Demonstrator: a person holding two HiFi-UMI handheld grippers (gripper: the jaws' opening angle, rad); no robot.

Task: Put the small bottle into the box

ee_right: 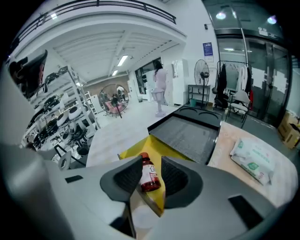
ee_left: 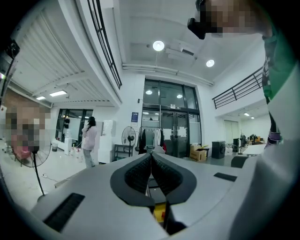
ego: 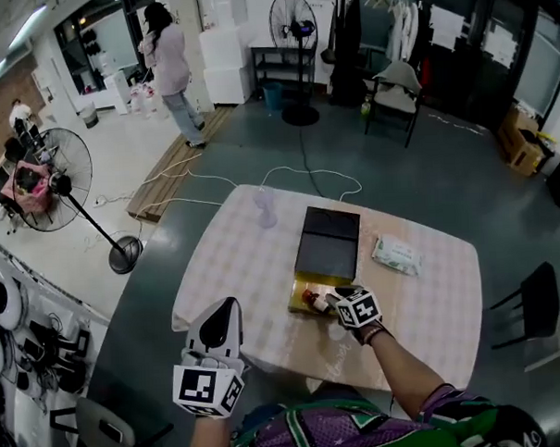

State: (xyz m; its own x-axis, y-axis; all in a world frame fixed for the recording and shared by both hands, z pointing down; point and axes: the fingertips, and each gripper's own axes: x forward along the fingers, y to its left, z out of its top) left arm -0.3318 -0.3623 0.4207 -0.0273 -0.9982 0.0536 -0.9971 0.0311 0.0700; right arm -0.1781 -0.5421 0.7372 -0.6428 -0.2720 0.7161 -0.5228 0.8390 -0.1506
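The small bottle (ego: pixel 314 300) (ee_right: pixel 149 176), red label and red cap, lies on its side in the yellow bottom of the box (ego: pixel 298 294) (ee_right: pixel 133 152), at its near end. The box's black lid (ego: pixel 329 242) (ee_right: pixel 187 133) lies open behind it. My right gripper (ego: pixel 333 305) (ee_right: pixel 151 161) reaches over the box's near edge with the bottle between its jaws; a sliver of yellow shows beside the right pad, so the jaws look open. My left gripper (ego: pixel 230 303) (ee_left: pixel 151 157) hangs off the table's near left corner, pads shut together on nothing.
A white-green packet of wipes (ego: pixel 395 255) (ee_right: pixel 253 157) lies right of the box on the checked table (ego: pixel 245 266). A small translucent item (ego: pixel 265 207) stands at the far edge. A chair (ego: pixel 534 304) is at the right, a floor fan (ego: pixel 124 252) at the left.
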